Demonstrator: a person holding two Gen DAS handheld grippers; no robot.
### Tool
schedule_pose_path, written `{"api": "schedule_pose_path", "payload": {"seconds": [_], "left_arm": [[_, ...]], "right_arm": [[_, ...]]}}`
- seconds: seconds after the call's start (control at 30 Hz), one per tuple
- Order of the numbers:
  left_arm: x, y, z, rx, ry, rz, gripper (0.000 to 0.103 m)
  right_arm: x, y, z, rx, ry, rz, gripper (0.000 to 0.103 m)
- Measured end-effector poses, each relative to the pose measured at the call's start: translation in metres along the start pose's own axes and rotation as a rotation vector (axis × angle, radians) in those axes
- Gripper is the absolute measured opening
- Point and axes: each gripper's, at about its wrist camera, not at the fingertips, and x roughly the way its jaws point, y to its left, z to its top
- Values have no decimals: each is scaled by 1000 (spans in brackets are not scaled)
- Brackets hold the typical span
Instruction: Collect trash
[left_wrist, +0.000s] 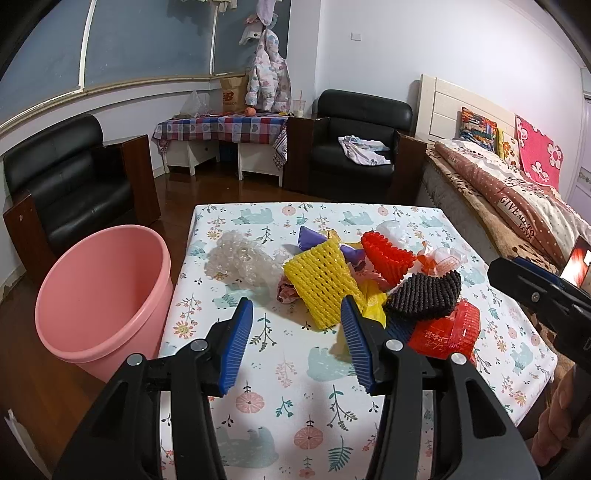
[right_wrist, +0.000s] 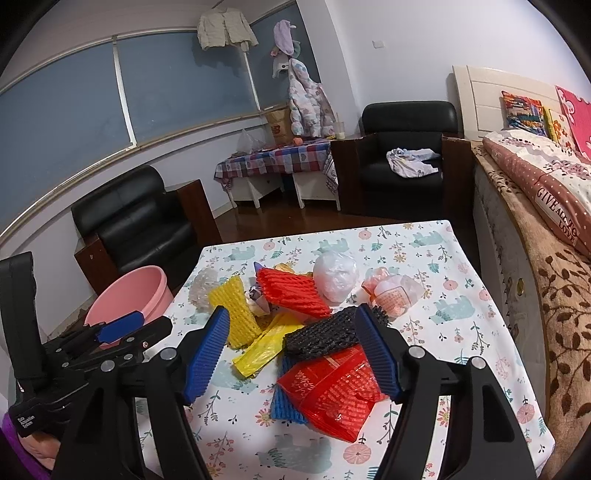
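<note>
Right now your left gripper (left_wrist: 297, 343) hangs over the near part of the table (left_wrist: 424, 218) with its blue pads (left_wrist: 236, 345) spread wide and nothing between them. Your right gripper (right_wrist: 291, 354) also stands wide, pads apart, poised above the trash heap without pressing on anything; the black foam net (right_wrist: 325, 334) and the red wrapper (right_wrist: 332, 391) lie below the gap between its fingers.

All the trash sits in one loose pile on the flowered, bear-printed tablecloth: a yellow foam net (left_wrist: 319, 280), a red foam net (left_wrist: 388, 256), the black one, a yellow plastic bag (right_wrist: 266, 343), a blue foam piece (right_wrist: 284, 402) under the red wrapper, a clump of bubble wrap (left_wrist: 240, 260) on the left side, a crumpled clear bag (right_wrist: 336, 277) toward the far side, and a small printed packet (right_wrist: 393, 297) beside it.

As for writing, you can see white characters on the red wrapper, but they are too small to make out. Print on the small packet is likewise unreadable. On the bed at the right, a pillow (right_wrist: 557, 206) reads "GIVE ALL TO LOVE". A paper bag (left_wrist: 233, 94) on the far checked table carries an "NB" logo. White lettering on the left gripper's handle is too blurred to read in the right wrist view.

A pink bin (left_wrist: 107, 295) stands on the floor just beside the table's left edge.
</note>
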Motion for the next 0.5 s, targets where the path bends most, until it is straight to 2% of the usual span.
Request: {"api": "schedule_pose_path", "payload": {"seconds": [0.23, 0.5], "left_arm": [[-1, 5, 1, -13, -8, -12, 50], [2, 24, 0, -76, -12, -74, 50]], "right_arm": [[3, -5, 0, 8, 7, -15, 69], [9, -22, -1, 46, 24, -44, 69]]}}
